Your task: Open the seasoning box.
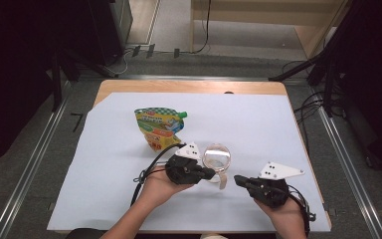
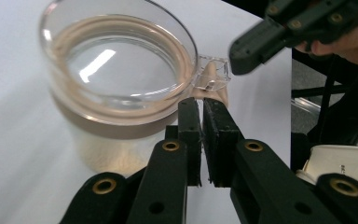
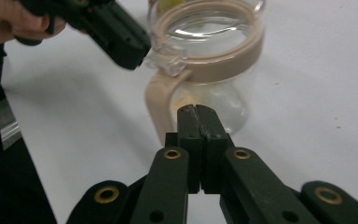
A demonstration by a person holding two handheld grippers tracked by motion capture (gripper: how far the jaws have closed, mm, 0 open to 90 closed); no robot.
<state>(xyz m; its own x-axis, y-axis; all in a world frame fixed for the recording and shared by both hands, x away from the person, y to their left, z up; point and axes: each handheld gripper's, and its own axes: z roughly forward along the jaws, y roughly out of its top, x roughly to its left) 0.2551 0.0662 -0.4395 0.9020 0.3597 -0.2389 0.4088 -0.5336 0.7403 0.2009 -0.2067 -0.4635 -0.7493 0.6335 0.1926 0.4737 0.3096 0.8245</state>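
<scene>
High view: one jar (image 1: pixel 217 157) stands mid-table between the left gripper (image 1: pixel 210 174) and right gripper (image 1: pixel 238 179); one pouch (image 1: pixel 159 127) lies behind.

Left gripper view: its jaws are clenched, empty; best to open them before the handle (image 2: pixel 213 77).

Right gripper view: the right gripper is clenched and empty too.

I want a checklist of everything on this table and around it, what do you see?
Surface: white sheet over a wooden table, looks clean.
Job's things: clear glass jar with a beige band and handle, upright, open top.
Clutter: yellow-green spouted pouch behind the jar.
Grippers: left gripper shut, tip close to the jar's handle; right gripper shut, apart from the jar; both fingers empty.
Cables: a black cable loops from the left gripper; more lie on the floor.
Surroundings: grey floor, metal rails, dark stands, wooden furniture behind.
</scene>
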